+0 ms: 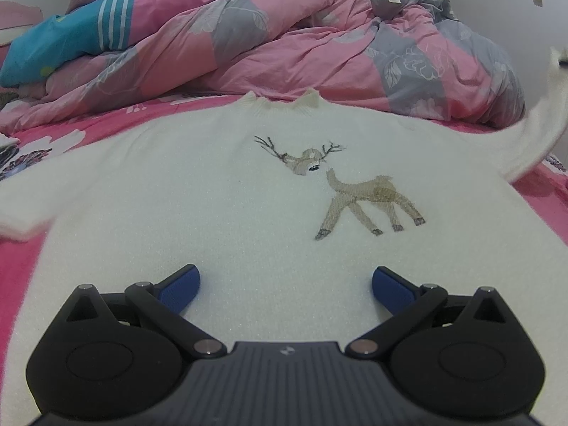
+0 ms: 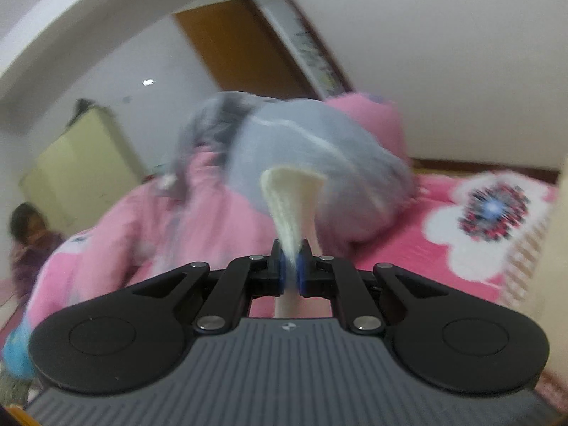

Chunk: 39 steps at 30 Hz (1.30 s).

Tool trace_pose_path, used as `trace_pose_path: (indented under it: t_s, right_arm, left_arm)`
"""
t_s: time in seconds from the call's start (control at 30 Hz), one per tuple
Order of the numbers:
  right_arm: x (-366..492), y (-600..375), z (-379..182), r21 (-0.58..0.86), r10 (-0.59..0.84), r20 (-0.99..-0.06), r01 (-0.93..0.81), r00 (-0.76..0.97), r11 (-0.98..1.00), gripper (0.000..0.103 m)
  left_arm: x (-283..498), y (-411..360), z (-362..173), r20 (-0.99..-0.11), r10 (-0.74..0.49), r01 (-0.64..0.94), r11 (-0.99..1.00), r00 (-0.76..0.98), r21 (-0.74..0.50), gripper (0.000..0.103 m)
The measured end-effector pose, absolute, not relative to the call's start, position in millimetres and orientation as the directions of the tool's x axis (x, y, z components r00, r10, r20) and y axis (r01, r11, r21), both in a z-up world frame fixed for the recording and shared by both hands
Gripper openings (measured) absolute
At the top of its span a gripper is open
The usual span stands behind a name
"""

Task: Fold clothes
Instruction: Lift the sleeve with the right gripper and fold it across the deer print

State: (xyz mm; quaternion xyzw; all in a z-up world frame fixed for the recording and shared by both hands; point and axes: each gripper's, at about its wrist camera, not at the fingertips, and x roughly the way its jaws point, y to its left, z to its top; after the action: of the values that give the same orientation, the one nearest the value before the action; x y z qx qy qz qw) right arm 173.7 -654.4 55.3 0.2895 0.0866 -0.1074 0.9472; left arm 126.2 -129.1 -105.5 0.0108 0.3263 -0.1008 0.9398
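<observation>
A white sweater (image 1: 198,191) with a brown deer on its chest lies flat on the pink bed, collar away from me. My left gripper (image 1: 285,285) hovers open over its lower hem, blue pads wide apart, nothing between them. The sweater's right sleeve (image 1: 532,131) is lifted off the bed and arcs up toward the right edge of the left wrist view. In the blurred right wrist view my right gripper (image 2: 291,269) is shut on the sleeve's cuff (image 2: 294,191), which sticks out past the blue pads.
A rumpled pink and grey duvet (image 1: 284,46) is piled behind the sweater, with a teal striped garment (image 1: 71,39) on its left. The pink floral sheet (image 2: 443,238) spreads to the right. A person (image 2: 28,238) sits at the far left near a wardrobe.
</observation>
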Motion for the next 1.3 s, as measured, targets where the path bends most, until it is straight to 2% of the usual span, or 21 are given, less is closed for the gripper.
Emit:
trace_pose_path:
  t_s: [0.23,0.4,0.53,0.7,0.9,1.2,1.3]
  right_arm:
    - [176,-559,122,0.462,0.013,-0.163,0.065,0.987,0.885,0.006]
    - [189,-476,149,0.428,0.128,-0.158,-0.049,0.979,0.902,0.006]
    - [206,-407,154,0.411,0.231,-0.177,-0.141,0.957,0.901,0.006]
    - [225,-313,132,0.411,0.365,-0.230,-0.250,0.902,0.877,0.006]
    - [254,-210,65,0.426,0.482,-0.352,-0.322,0.802,0.846,0.006]
    - [267,-110,-15,0.320,0.496,-0.522,-0.380,0.693,0.868,0.006]
    - [273,-89,-36,0.309,0.504,-0.588,-0.401,0.632,0.863,0.011]
  left_arm:
    - [123,-115,-100,-0.585,-0.227,0.188,0.974,0.779,-0.127,0.103]
    - [104,-89,-80,-0.502,-0.253,0.156,0.961,0.827,-0.227,0.103]
    - [80,-58,-60,-0.501,-0.291,0.175,0.948,0.815,-0.265,0.103]
    - [50,-10,-51,-0.494,-0.259,0.122,0.948,0.830,-0.293,0.103]
    - [37,25,-58,-0.494,-0.207,0.059,0.953,0.845,-0.299,0.103]
    - [40,53,-70,-0.496,-0.183,-0.009,0.933,0.849,-0.360,0.103]
    - [39,60,-71,-0.498,-0.175,-0.023,0.930,0.849,-0.367,0.103]
